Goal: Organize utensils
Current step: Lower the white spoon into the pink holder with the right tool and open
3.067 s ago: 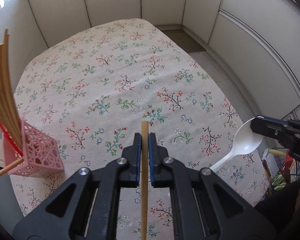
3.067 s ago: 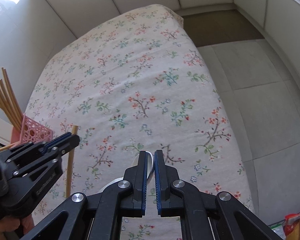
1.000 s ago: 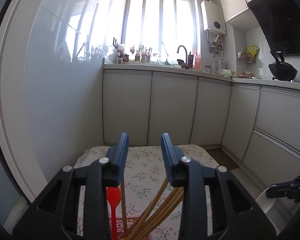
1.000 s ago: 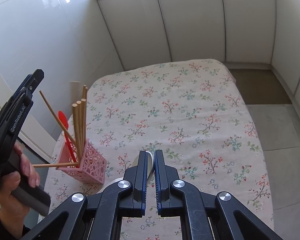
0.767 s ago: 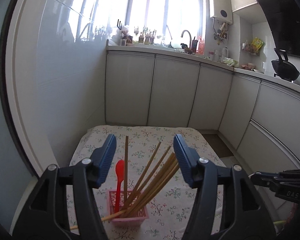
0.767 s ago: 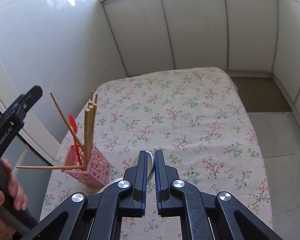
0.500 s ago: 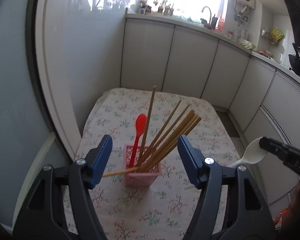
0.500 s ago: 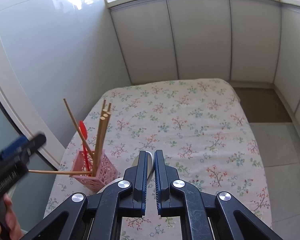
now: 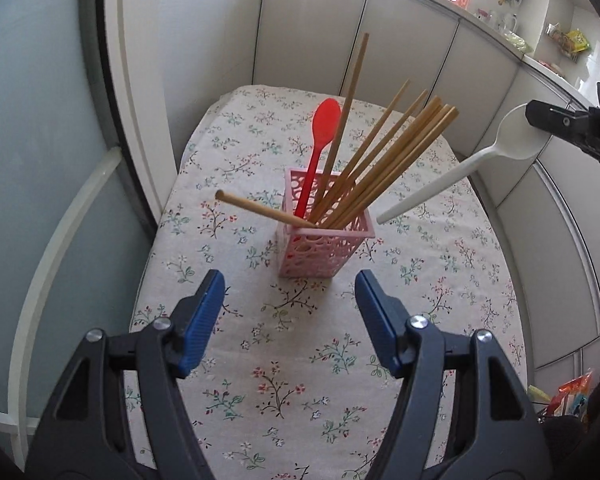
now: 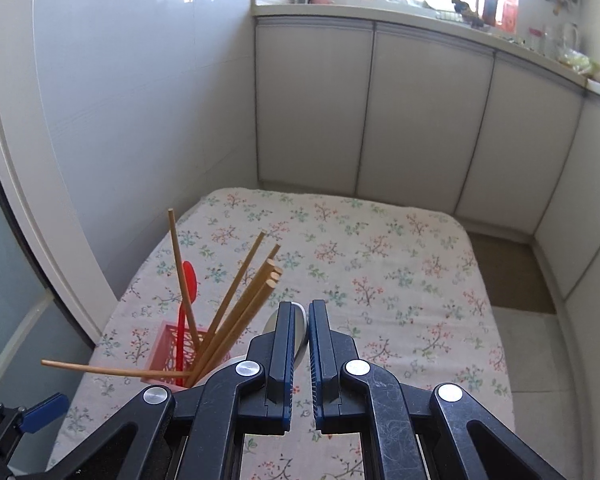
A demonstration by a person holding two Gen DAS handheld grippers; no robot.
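Left gripper (image 9: 288,316) is hanging over the tablecloth (image 9: 300,392) short of the holder (image 9: 326,240), jaws spread and holding nothing; they were opening wider within the last second.

Holder is sitting near the left edge of the table, pink openwork plastic, looking light and easy to tip or slide on cloth. It is carrying a red spoon (image 9: 320,148) upright, bowl up, and a fan of chopsticks (image 9: 384,164) leaning right. One stray chopstick (image 9: 260,210) is lying nearly flat across the rim and poking out left; judging it could flip out if bumped.

Right gripper (image 10: 298,320) is pinching the white spoon (image 9: 460,168) by its bowl, jaws pressed almost together, handle pointing down toward the holder's right side, tip not yet inside.

Spoon looks like thin, smooth plastic: light, fairly stiff, slippery. A bowl grip is curved, so it may swivel in the pads. Judging a gentle vertical drop into the free right corner is best, clear of the chopstick fan. Left could be steadying the holder wall.
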